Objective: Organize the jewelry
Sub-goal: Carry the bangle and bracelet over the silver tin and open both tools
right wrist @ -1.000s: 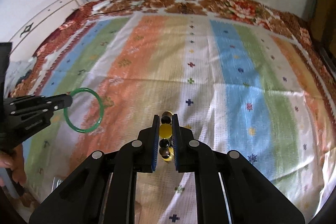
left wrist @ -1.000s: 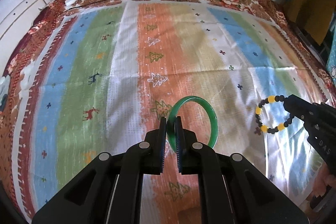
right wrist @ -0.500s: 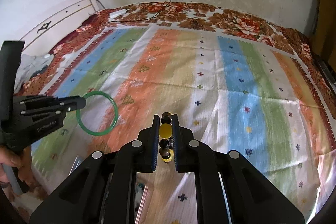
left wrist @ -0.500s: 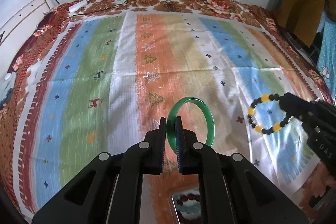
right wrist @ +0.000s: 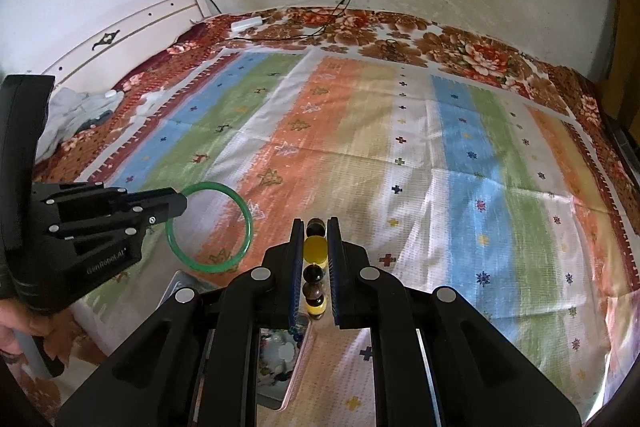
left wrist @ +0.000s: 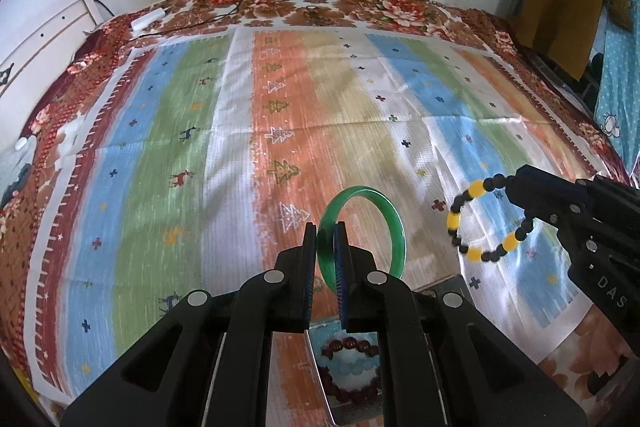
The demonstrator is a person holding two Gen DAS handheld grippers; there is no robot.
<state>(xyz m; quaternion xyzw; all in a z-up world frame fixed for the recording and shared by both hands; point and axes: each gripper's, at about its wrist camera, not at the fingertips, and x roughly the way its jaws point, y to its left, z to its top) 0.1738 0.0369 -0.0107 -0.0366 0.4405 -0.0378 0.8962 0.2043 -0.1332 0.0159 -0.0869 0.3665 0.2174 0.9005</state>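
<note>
Both grippers have drawn back over the bed: left gripper [left wrist: 325, 241] clamps the green bangle [left wrist: 394, 227], right gripper [right wrist: 316, 247] pinches the beaded bracelet [right wrist: 315, 247], and the jewelry tray [left wrist: 320, 367] now lies beneath them for dropping.

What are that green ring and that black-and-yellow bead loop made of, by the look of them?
The smooth green bangle looks like jade or glass: translucent and glossy, though coloured resin can't be excluded. The black-and-yellow beaded bracelet has round polished beads: the yellow ones glow like amber, resin or glass, while the dark ones seem opaque, perhaps wood or stone.
</note>
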